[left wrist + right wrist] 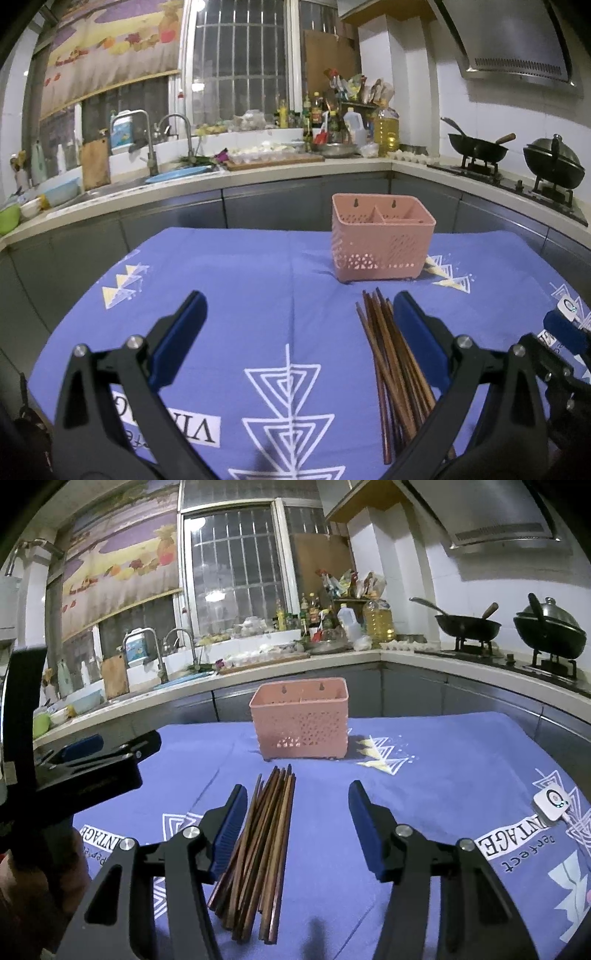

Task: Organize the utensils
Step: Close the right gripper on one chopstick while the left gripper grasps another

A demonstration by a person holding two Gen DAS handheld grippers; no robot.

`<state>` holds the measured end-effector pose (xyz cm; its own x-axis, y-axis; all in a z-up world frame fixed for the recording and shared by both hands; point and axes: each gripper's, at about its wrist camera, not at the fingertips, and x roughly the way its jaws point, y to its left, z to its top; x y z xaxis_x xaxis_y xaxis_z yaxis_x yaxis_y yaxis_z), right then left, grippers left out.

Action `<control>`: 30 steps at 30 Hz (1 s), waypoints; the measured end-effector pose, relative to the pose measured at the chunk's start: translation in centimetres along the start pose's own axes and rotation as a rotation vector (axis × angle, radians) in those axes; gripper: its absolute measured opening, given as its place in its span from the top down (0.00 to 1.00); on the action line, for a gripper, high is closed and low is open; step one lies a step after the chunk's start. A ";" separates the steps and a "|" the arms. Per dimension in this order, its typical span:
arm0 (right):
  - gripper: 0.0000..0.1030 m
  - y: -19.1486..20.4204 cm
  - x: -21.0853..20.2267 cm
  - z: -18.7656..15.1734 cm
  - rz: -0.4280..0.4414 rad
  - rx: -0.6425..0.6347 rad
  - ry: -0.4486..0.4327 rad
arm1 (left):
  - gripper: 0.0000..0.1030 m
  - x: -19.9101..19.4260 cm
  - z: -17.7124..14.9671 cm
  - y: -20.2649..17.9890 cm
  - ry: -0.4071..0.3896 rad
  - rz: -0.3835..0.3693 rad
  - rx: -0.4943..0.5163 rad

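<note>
A table w/ a blue cloth [229, 280] fills most of both views, kitchen counter behind. On it, straight ahead of both tongs, stands a pink basket [380, 243] w/ compartments; they look empty from here. Between basket and tongs lies a loose bundle of brown chopsticks [262, 849], flat on the cloth, tips toward the basket.

Task looks barely begun: no utensil seen in the basket, whole bundle left to lift and drop in.

Left tongs [299, 317]: jaws wide apart, holding nothing; chopsticks lie just inside its right finger, contact unclear.

Right tongs [297, 805]: jaws apart at about mid-width, clamped on nothing. The bundle sits between them, hard against the left finger, w/ a clear gap to the right finger.

A small white device [552, 805] lies on the cloth, well right of the right tongs.
</note>
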<state>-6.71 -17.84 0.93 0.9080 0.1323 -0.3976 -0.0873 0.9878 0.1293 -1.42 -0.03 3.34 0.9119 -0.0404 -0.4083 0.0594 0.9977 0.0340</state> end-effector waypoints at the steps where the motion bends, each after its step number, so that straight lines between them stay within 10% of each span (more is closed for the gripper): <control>1: 0.45 0.0 0.2 -0.2 0.002 0.003 0.007 | 0.06 0.2 -0.1 0.0 0.005 0.002 0.002; 13: 0.65 -1.0 4.4 -2.5 0.026 0.022 0.185 | 0.08 3.1 -1.7 0.0 0.126 -0.083 -0.010; 21: 0.72 -0.6 7.3 -4.7 0.112 0.048 0.361 | 0.42 8.1 -4.3 -1.9 0.412 -0.303 -0.034; 24: 0.72 0.1 7.5 -4.9 0.139 0.024 0.390 | 0.45 9.4 -5.1 -3.1 0.459 -0.353 -0.037; 30: 0.79 -1.0 8.1 -5.2 0.121 0.059 0.427 | 0.81 11.1 -6.3 -3.9 0.524 -0.375 -0.019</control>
<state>-1.37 -17.31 -7.19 0.6407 0.2807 -0.7146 -0.1474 0.9584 0.2444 5.89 -4.01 -7.08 0.5110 -0.3591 -0.7809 0.3241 0.9220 -0.2119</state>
